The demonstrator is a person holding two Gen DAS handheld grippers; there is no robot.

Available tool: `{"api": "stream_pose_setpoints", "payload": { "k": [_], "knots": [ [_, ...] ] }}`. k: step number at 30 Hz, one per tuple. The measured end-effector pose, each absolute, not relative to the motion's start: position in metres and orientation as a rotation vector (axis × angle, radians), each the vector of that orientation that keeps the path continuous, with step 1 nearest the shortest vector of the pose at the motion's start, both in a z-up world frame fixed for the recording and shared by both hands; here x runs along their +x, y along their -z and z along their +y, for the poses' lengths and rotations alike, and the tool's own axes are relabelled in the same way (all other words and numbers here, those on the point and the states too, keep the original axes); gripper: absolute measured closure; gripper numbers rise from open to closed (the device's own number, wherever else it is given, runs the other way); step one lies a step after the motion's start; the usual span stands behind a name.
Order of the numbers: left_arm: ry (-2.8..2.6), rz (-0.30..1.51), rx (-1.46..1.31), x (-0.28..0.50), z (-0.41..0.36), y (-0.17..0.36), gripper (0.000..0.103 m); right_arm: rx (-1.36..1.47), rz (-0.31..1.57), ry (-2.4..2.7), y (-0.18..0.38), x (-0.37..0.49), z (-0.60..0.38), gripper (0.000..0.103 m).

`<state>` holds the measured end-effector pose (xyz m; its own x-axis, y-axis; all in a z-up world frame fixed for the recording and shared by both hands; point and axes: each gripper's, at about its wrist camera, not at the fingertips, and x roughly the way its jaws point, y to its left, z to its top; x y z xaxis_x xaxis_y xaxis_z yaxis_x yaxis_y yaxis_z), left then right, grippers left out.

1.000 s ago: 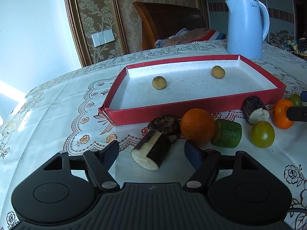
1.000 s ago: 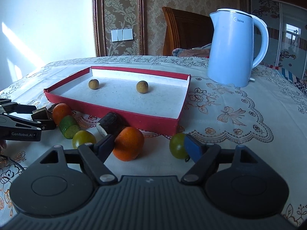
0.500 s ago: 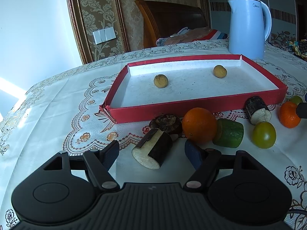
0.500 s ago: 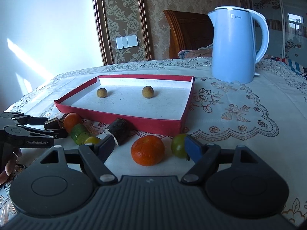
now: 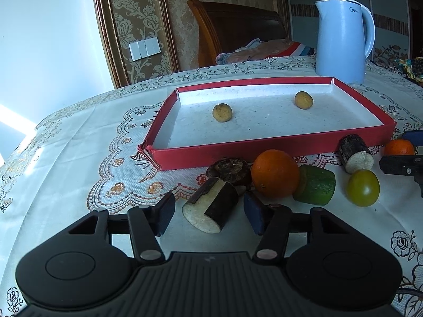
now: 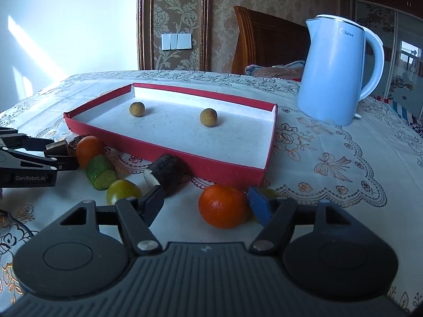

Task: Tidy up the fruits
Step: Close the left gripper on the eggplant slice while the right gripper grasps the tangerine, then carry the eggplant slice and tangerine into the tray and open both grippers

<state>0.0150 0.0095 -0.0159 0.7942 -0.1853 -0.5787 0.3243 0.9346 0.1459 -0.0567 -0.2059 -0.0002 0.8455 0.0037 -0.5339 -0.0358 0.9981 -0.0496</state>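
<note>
Desk [image 5: 66,145]: covered in a lace-patterned cloth, it carries everything; a blue kettle [image 6: 335,74] stands at the far end, beyond the right tongs and clear of the fruit.
Red tray [image 5: 277,149]: straight ahead of both tongs, with its near wall just behind the row of loose pieces.
Done so far: two small yellow-brown fruits [image 5: 222,112] lie in the tray, well apart from each other.
Left to do: by my judgement most of the job, since every other piece sits on the cloth outside the tray.
Loose pieces, left tongs' side: a large orange [image 5: 275,173], a green cylinder chunk [image 5: 316,185] just right of it, a dark-skinned chunk [image 5: 211,208] nearest the tongs, and a dark round piece [image 5: 230,169] behind that.
Loose pieces, right tongs' side: a small orange [image 6: 223,206], another dark chunk [image 6: 166,173] ahead to the left, a green tomato [image 6: 123,191] beside it, and a second green fruit mostly hidden behind the right-hand pad.
Left tongs [image 5: 208,211]: angled down at the desk, jaws half-wide and just closing in, with the dark-skinned chunk between the pads but not yet pinched.
Right tongs [image 6: 206,204]: also angled down, jaws fairly wide and just narrowing, with the small orange between them, close to the right-hand pad and not gripped.
</note>
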Motion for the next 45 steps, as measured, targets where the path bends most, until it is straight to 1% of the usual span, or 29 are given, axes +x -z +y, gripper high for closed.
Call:
{"api": "stream_pose_setpoints", "payload": {
  "k": [2,3,4,5,7,12,16,25,33,42,45],
  "knots": [
    [0.283,0.592,0.246,0.014,0.009,0.016,0.051,-0.102,0.569,0.003,0.001,-0.051,-0.200,0.035],
    [0.289,0.591,0.244,0.014,0.009,0.016,0.056,-0.122,0.570,0.016,0.002,-0.050,-0.196,0.038],
    [0.283,0.588,0.240,0.013,0.010,0.015,0.060,-0.154,0.568,0.040,0.003,-0.050,-0.192,0.047],
    [0.275,0.587,0.228,0.014,0.011,0.015,0.060,-0.181,0.557,0.062,0.004,-0.052,-0.189,0.057],
    [0.268,0.596,0.213,0.016,0.014,0.015,0.060,-0.202,0.537,0.086,0.003,-0.056,-0.188,0.067],
    [0.259,0.586,0.235,0.014,0.010,0.015,0.061,-0.196,0.527,0.090,0.001,-0.057,-0.192,0.068],
    [0.242,0.593,0.202,0.017,0.016,0.014,0.060,-0.178,0.512,0.080,-0.001,-0.059,-0.193,0.068],
    [0.200,0.573,0.232,0.014,0.011,0.011,0.060,-0.111,0.440,0.060,-0.016,-0.067,-0.199,0.068],
    [0.133,0.485,0.250,0.006,0.008,-0.006,0.060,-0.095,0.428,0.068,-0.019,-0.066,-0.202,0.068],
    [0.132,0.475,0.269,0.006,0.002,-0.015,0.060,-0.090,0.403,0.074,-0.028,-0.060,-0.204,0.068],
    [0.186,0.504,0.219,0.012,0.006,-0.027,0.060,-0.088,0.393,0.082,-0.032,-0.055,-0.205,0.068]
  ]
}}
